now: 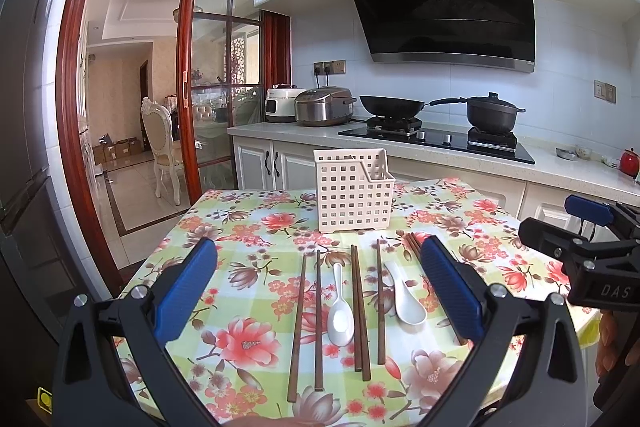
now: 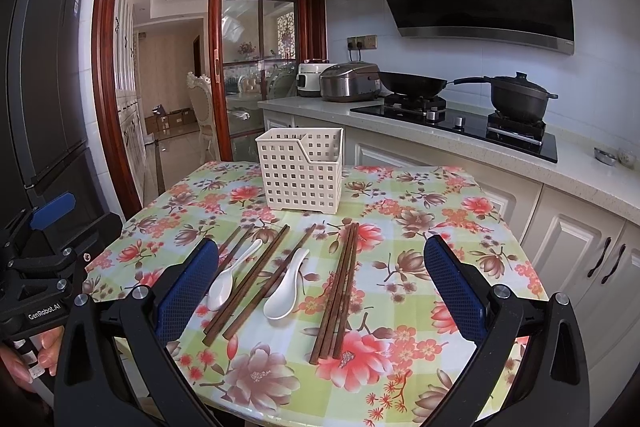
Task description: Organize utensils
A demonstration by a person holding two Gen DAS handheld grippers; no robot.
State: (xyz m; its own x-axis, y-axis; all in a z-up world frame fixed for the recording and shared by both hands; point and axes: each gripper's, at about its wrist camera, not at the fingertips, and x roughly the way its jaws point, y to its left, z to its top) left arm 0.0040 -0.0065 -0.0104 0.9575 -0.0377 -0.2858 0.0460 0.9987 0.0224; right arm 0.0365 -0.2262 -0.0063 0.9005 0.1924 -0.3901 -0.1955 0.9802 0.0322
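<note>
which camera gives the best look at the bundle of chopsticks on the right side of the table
The right wrist view. There the chopstick bundle lies in the open between the right gripper fingers, visible end to end. In the left wrist view, the same chopstick bundle is mostly hidden behind one blue finger of the left gripper.

Loose brown chopsticks (image 1: 318, 319): 5, plus one tight bundle (image 2: 338, 287) of 3 or 4, exact count unclear. White spoons (image 1: 341, 315): 2. Cream slotted basket (image 1: 354, 193): 1, with 2 compartments.
</note>
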